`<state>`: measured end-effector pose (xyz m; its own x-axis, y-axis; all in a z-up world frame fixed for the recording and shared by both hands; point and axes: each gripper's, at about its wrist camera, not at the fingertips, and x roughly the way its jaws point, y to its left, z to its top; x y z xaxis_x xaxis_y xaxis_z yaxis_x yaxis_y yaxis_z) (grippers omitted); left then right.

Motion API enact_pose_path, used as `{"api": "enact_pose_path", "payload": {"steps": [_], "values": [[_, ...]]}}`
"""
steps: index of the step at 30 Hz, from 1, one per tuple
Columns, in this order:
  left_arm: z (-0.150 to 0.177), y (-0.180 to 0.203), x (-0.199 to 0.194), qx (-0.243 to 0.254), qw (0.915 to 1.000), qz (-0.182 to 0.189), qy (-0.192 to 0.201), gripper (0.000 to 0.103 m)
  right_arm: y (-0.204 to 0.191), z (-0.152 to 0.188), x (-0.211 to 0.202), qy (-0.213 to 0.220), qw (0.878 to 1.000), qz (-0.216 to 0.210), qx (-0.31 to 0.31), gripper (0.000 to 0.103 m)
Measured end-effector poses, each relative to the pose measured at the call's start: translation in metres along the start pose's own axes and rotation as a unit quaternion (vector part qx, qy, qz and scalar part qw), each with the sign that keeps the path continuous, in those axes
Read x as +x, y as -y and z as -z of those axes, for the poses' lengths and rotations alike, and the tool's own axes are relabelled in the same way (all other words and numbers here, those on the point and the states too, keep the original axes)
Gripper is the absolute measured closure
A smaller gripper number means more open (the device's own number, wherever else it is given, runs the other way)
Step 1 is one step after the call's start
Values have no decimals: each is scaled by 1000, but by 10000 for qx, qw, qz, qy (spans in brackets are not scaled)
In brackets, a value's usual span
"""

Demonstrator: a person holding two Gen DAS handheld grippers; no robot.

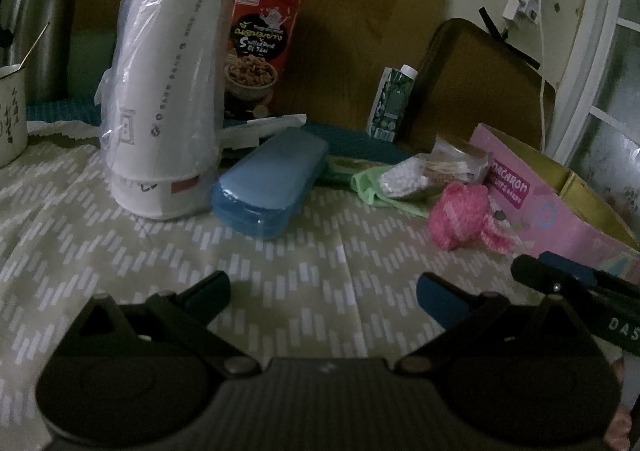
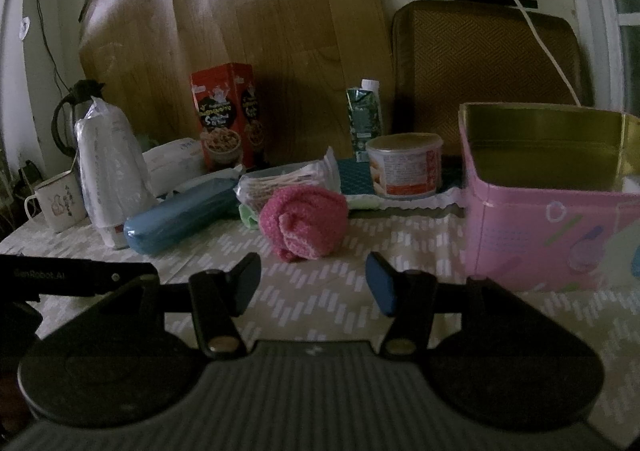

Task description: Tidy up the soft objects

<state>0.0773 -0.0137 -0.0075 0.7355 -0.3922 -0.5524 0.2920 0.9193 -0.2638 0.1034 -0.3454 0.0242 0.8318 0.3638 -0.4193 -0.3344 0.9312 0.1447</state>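
1. The right hand-held gripper [image 2: 312,283] hovers over the patterned worktop [image 2: 320,303] with its blue-padded fingers spread and nothing between them. The rolled pink knitted cloth [image 2: 306,223] lies just beyond, roughly centred on the gap.

2. The left hand-held gripper [image 1: 322,291] is likewise spread and empty, well to the left of the pink cloth [image 1: 460,213].

3. The open pink tin box [image 2: 552,219] stands to the right of the cloth and looks like the probable destination; that is a judgement only.

4. A shallow pinch could catch only the loose outer flap, so the roll might unwind and trail on the way.

5. Right behind the cloth lie a clear packet of cotton swabs [image 2: 280,183] and a pale green cloth [image 2: 248,215]. Reaching too far could snag or drag them.

6. The blue plastic oblong case [image 2: 180,219] lies near left; a wide approach could nudge it.

7. Carrying low toward the tin could knock its near wall or drape the cloth on the rim.

8. The dim light makes depth hard to judge.
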Motion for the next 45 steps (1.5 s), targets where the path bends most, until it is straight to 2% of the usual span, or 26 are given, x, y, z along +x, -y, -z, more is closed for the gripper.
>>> {"api": "enact_pose_path", "payload": {"steps": [6,10,13,15,16,17,28,34,37,40,41,43,45], "values": [[-1,0,1,-10,10000,15,-3,0,-12,-3,6,-63,9993,-28,-371,39],[0,-1,1,-15,10000,22,-3,0,-19,-10,18,-108,9983,20,-569,31],[0,0,2,10,10000,0,-14,0,-24,-14,31,-226,9975,-12,-675,32],[0,1,1,20,10000,-7,-18,0,-27,-15,40,-387,9962,-44,-780,50],[0,1,1,21,10000,-7,-17,0,-29,-14,43,-463,9955,-47,-819,75],[0,0,1,20,10000,-5,-18,0,-29,-12,44,-547,9951,-43,-826,95],[-1,6,6,196,9997,-131,-100,0,-22,7,-2,-624,9956,-141,-686,96],[-1,6,6,248,9995,-157,-127,0,-21,27,-44,-704,9945,-492,-604,96],[-2,3,6,202,9997,-93,-130,0,-20,35,-60,-757,9933,-481,-728,94],[-4,-2,3,55,9999,10,-155,0,-16,40,-67,-815,9929,-375,-776,85],[-5,-2,1,-3,9999,28,-167,0,-13,40,-69,-822,9930,-371,-757,69],[-5,0,-4,-215,9992,236,-230,0,-10,39,-73,-727,9941,-358,-725,46],[-6,8,-8,-290,9972,609,-316,0,-10,37,-75,-648,9939,-411,-796,42]]}}
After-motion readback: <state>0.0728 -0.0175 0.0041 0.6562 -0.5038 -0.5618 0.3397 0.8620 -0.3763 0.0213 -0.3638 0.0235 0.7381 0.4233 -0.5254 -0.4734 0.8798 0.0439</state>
